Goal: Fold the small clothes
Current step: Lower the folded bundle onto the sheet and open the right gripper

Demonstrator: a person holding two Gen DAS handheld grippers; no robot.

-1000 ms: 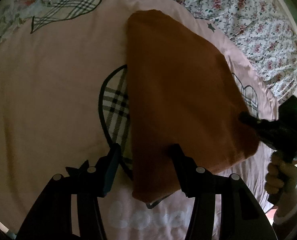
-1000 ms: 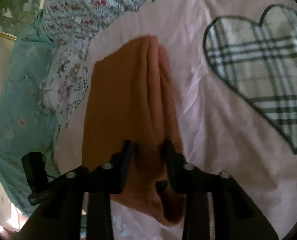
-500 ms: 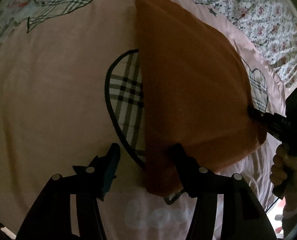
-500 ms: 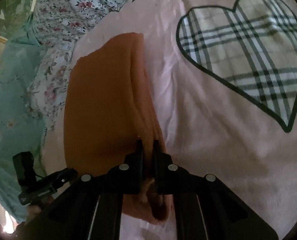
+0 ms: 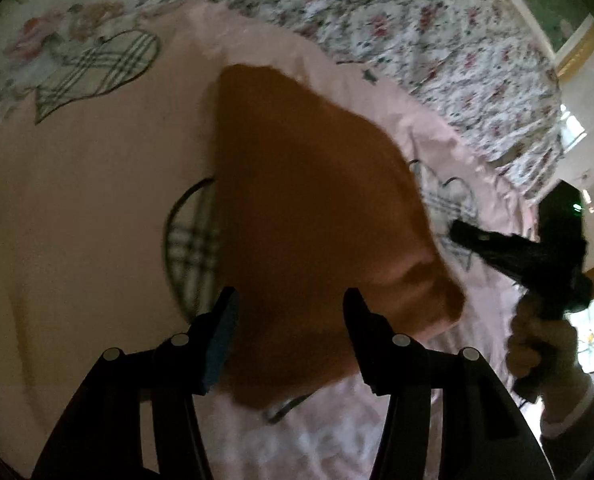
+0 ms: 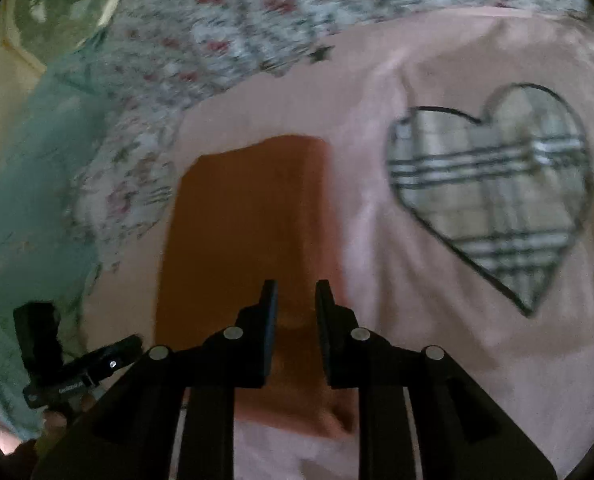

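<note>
Fingers of both grippers parted above orange cloth

pink bedspread with plaid hearts – floral sheet beyond – teal cloth

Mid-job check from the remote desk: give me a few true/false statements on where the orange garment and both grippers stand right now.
1. The orange garment lies on the pink blanket. True.
2. The right gripper is clamped shut on the garment. False: its jaws have just been opening and stand apart, pads clear of the cloth.
3. The left gripper has its jaws apart. True.
4. The garment hides all of the plaid heart in the right wrist view. False: that heart lies fully uncovered, beside the garment.
5. A floral sheet lies beyond the blanket. True.
</note>
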